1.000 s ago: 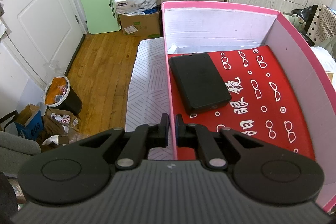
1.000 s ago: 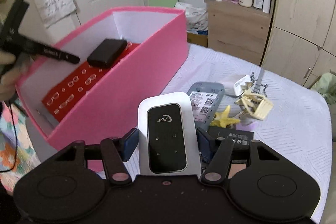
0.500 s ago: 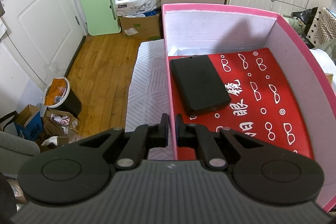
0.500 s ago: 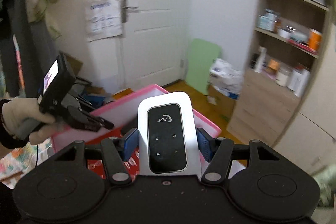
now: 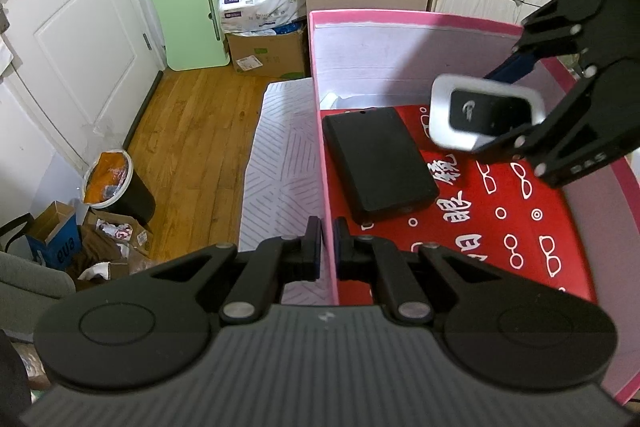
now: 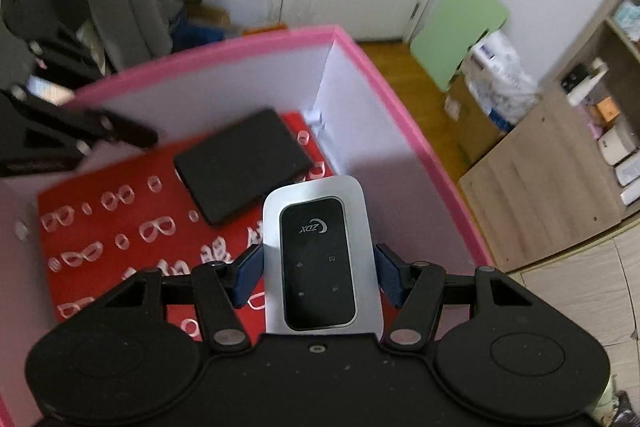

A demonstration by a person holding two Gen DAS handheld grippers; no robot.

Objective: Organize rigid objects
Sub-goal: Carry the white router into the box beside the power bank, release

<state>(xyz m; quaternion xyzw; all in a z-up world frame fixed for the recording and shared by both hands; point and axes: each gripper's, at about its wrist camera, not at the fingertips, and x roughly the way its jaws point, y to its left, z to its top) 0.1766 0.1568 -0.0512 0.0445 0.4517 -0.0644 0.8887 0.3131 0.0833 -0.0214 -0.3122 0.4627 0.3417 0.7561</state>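
The right gripper (image 6: 318,269) pinched the white pocket Wi-Fi router (image 6: 316,259) by its sides above the pink box (image 5: 420,17); the left gripper (image 5: 327,247) clamped the box's near wall, fingers almost together

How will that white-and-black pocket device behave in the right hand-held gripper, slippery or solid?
The pocket device looks rigid: it keeps its shape clamped by its side edges in the right hand-held gripper. Its glossy face and rounded corners suggest it may slip if the grip loosens. Flat-backed, it should lie still in the pink box, not roll.
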